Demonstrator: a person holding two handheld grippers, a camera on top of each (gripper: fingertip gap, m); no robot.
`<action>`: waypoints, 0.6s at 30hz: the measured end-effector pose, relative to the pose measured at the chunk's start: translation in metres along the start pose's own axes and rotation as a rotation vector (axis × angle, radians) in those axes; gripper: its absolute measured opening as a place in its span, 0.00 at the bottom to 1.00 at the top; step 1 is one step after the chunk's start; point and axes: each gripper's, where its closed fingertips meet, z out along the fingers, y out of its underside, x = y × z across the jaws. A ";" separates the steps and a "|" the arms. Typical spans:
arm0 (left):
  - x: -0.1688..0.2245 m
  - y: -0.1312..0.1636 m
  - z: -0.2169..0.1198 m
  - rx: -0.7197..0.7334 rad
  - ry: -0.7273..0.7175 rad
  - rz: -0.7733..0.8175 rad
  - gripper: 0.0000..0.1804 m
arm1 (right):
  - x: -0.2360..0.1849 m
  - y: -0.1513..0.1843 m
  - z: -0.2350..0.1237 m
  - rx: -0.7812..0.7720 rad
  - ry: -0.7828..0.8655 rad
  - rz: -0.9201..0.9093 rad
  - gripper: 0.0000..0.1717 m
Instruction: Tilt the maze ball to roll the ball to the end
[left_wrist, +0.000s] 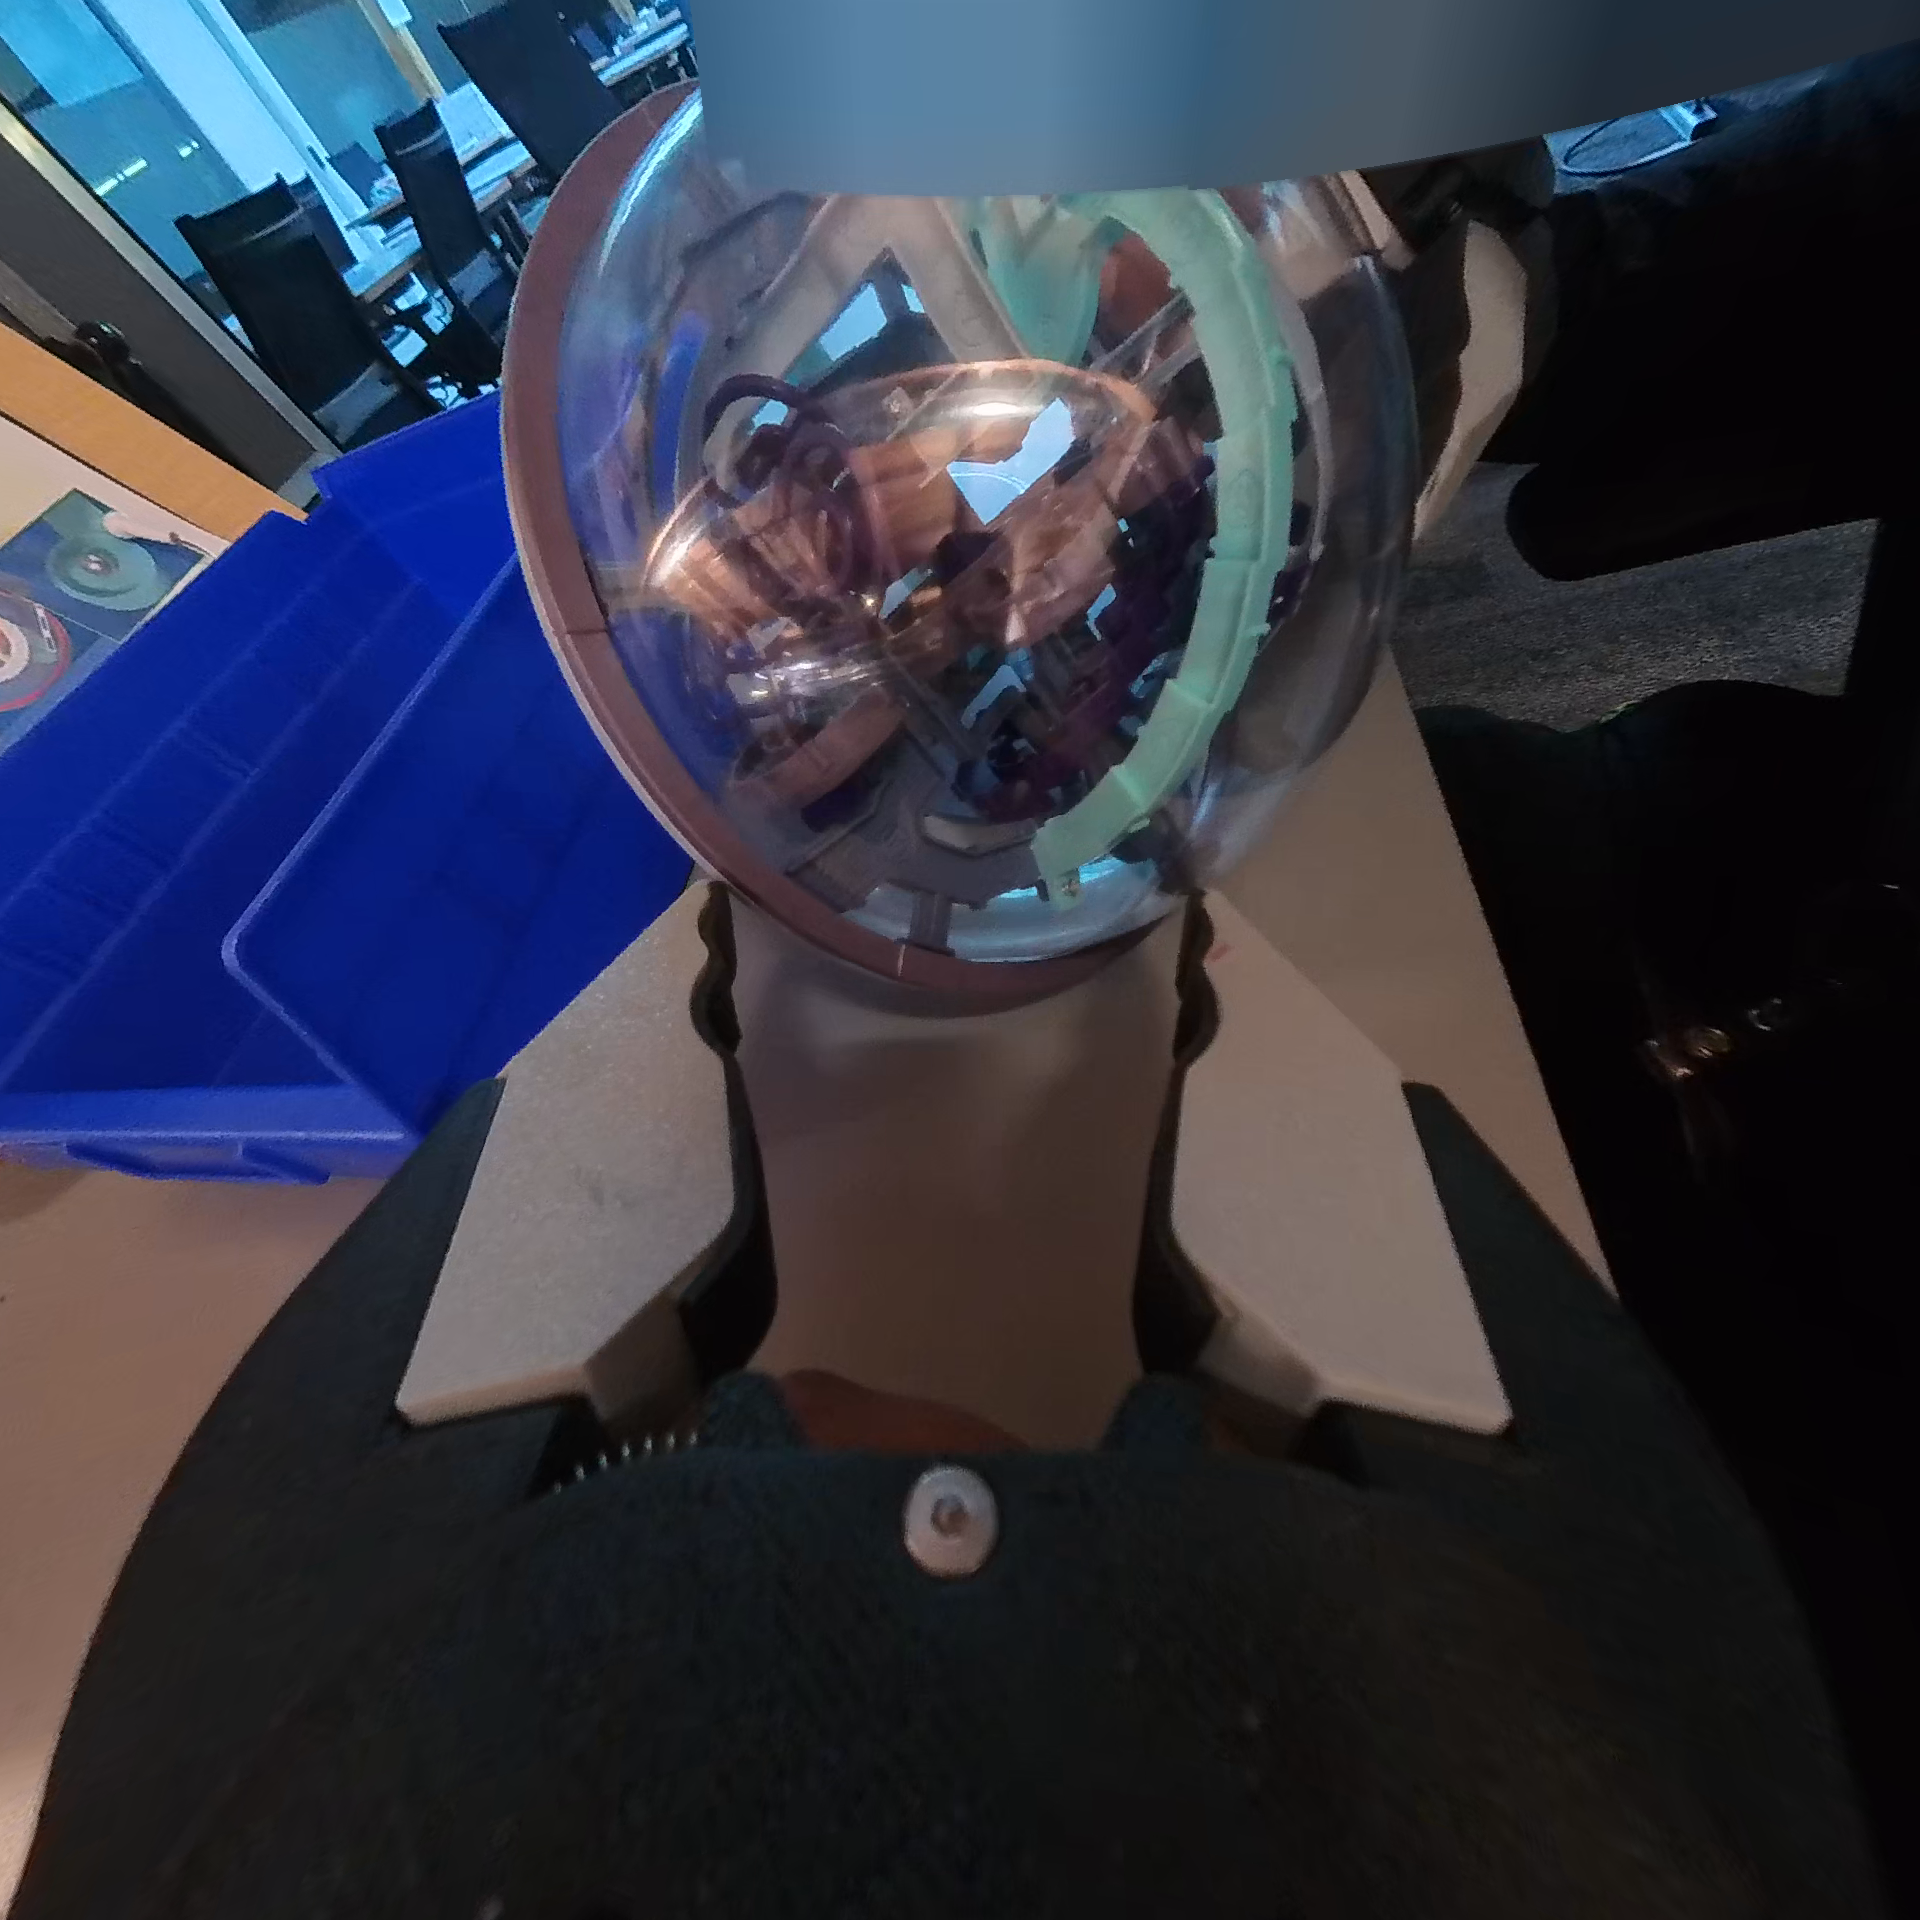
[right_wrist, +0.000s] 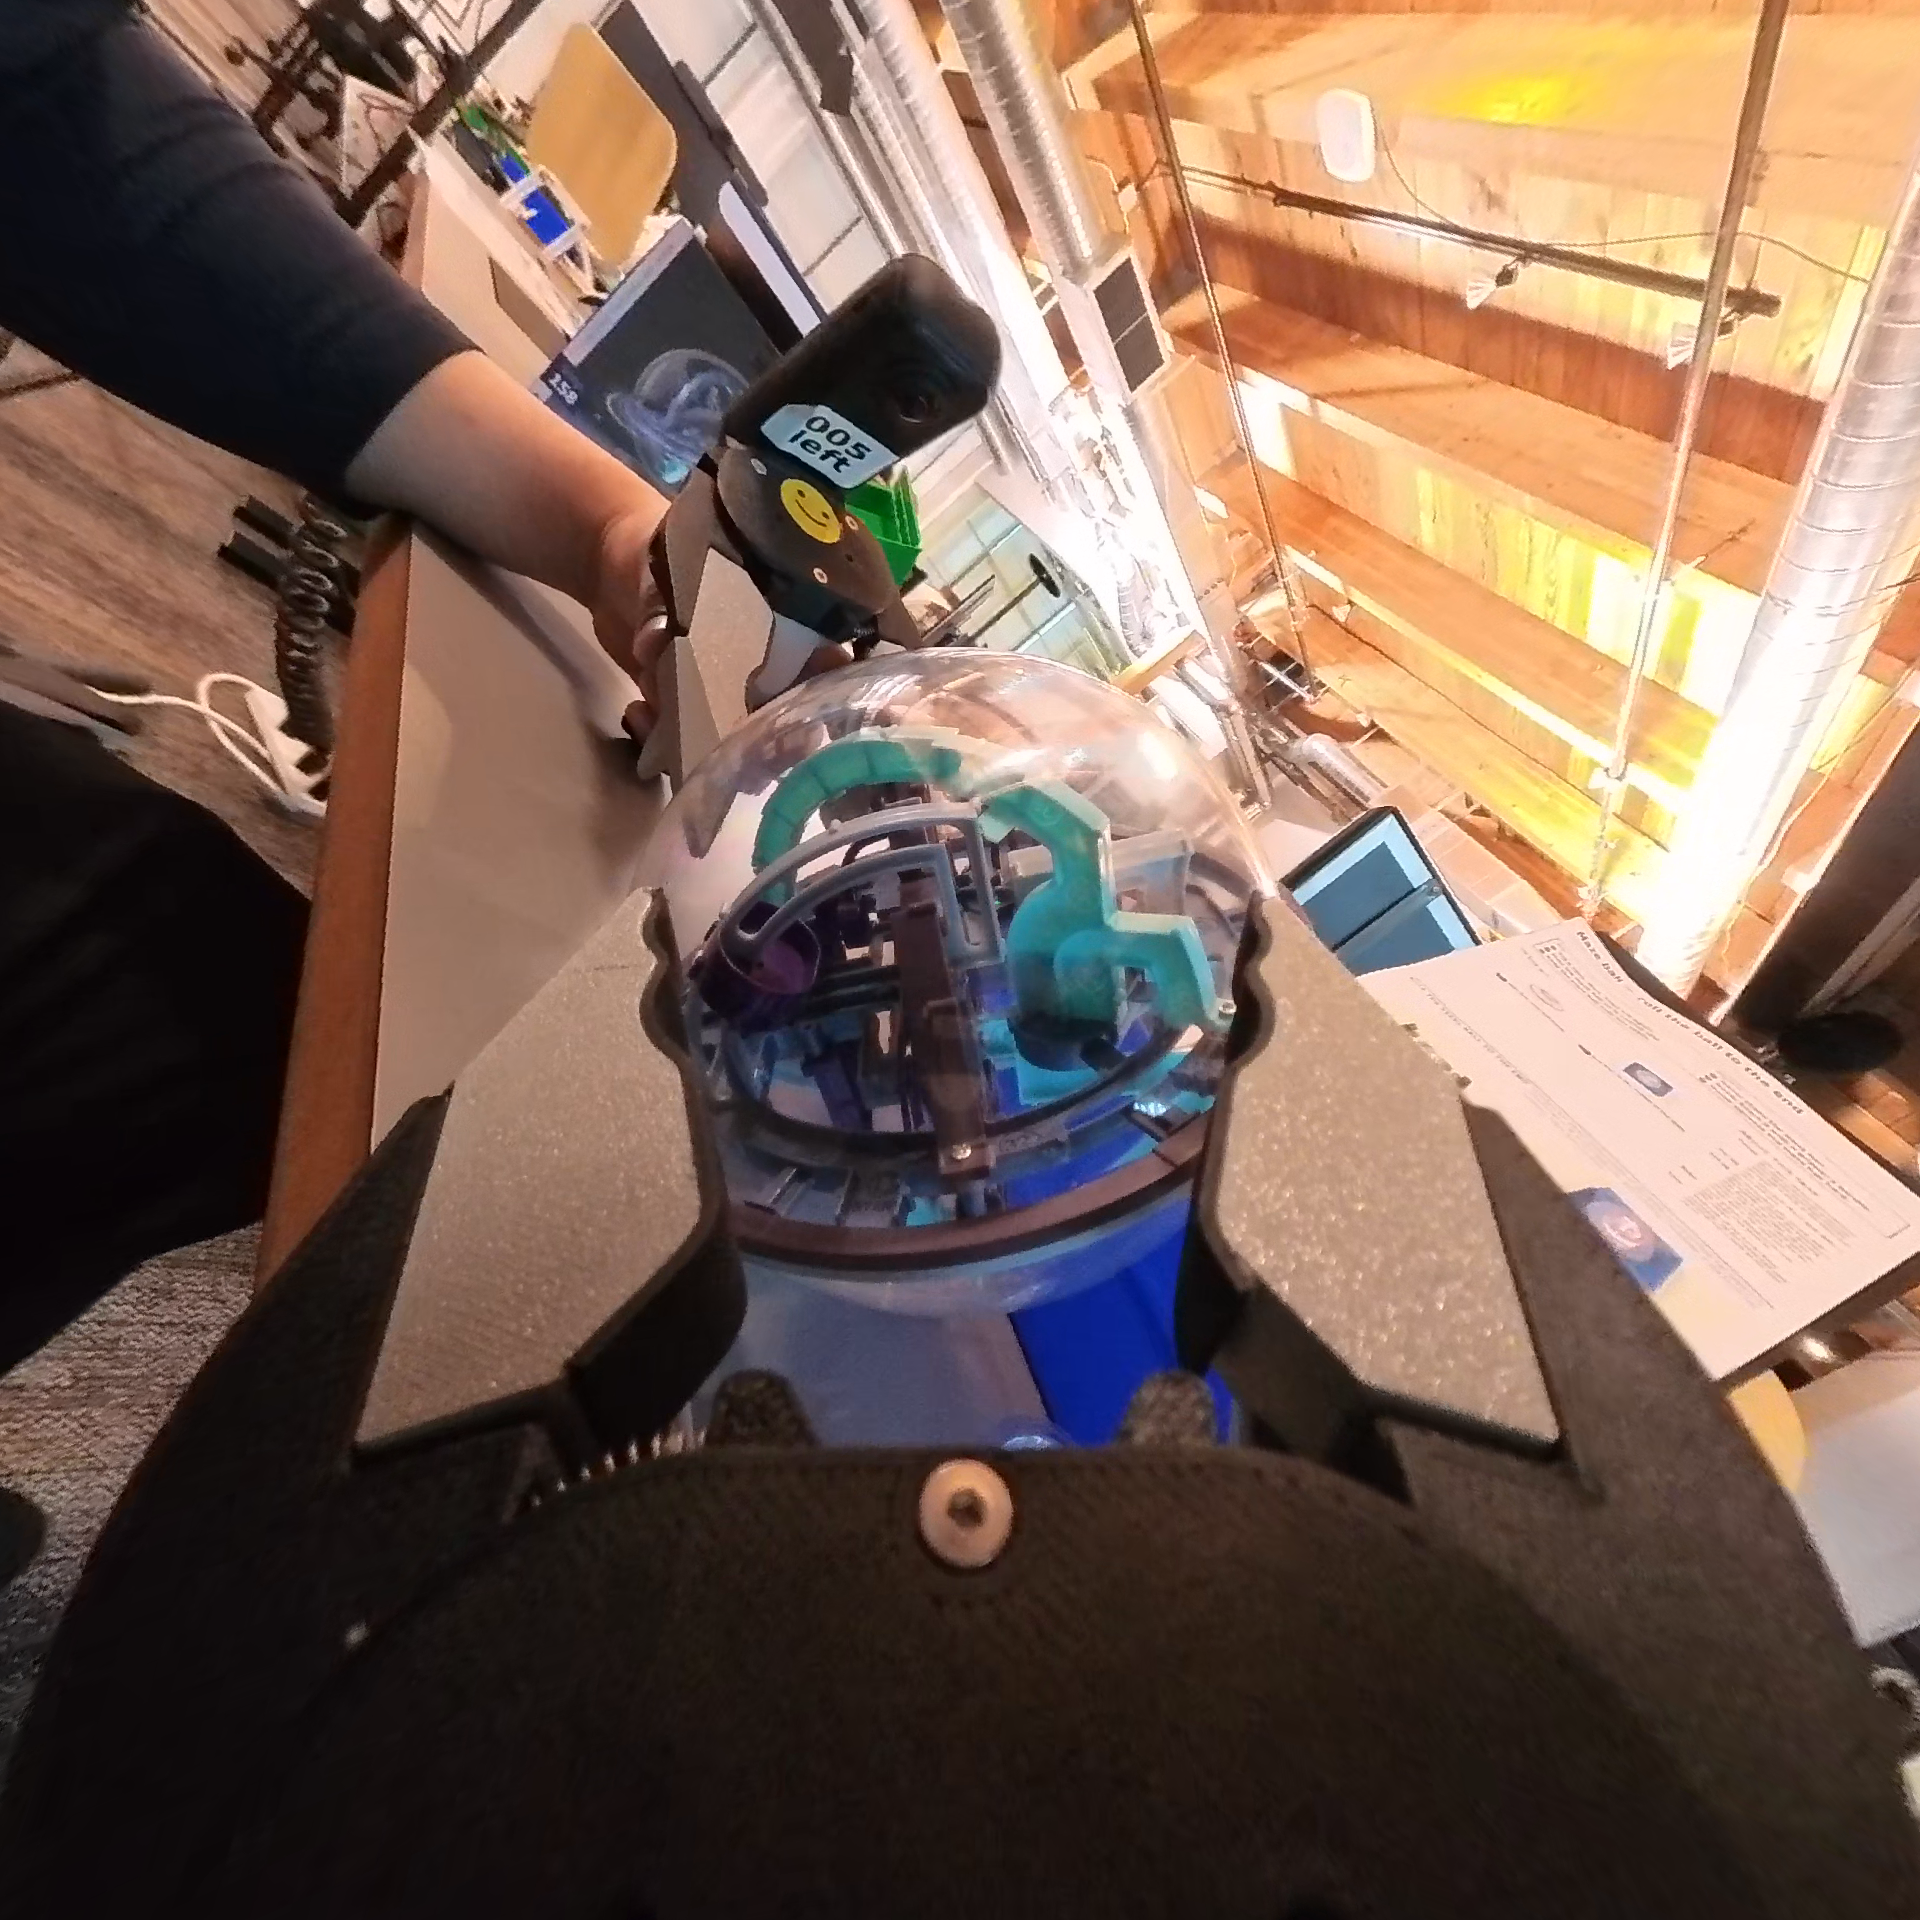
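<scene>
Right wrist view: my right gripper (right_wrist: 956, 977) clasps the clear plastic maze ball with teal and purple tracks (right_wrist: 956, 935) deep between its pads, seam ring crosswise. My left gripper (left_wrist: 951, 935) pinches only the sphere's near end, above the grey table's (left_wrist: 1351, 1039) edge, so I'd tilt from the right

Maze ball (right_wrist: 961, 966): clear plastic sphere, dark brownish band round its equator, packed with teal, grey, purple and brown tracks. Raised off counter, band tilted in left wrist view (left_wrist: 956, 582). Small rolling ball inside: cannot tell where.
</scene>
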 end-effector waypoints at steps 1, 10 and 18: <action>0.000 0.000 0.000 0.000 -0.002 0.001 0.46 | 0.000 0.000 0.000 0.000 0.000 0.004 0.60; 0.000 0.000 0.000 -0.001 -0.012 0.018 0.46 | 0.004 0.002 0.000 0.001 -0.006 0.052 0.60; 0.000 0.000 0.000 -0.002 -0.017 0.022 0.46 | 0.007 0.004 0.000 -0.001 -0.008 0.099 0.60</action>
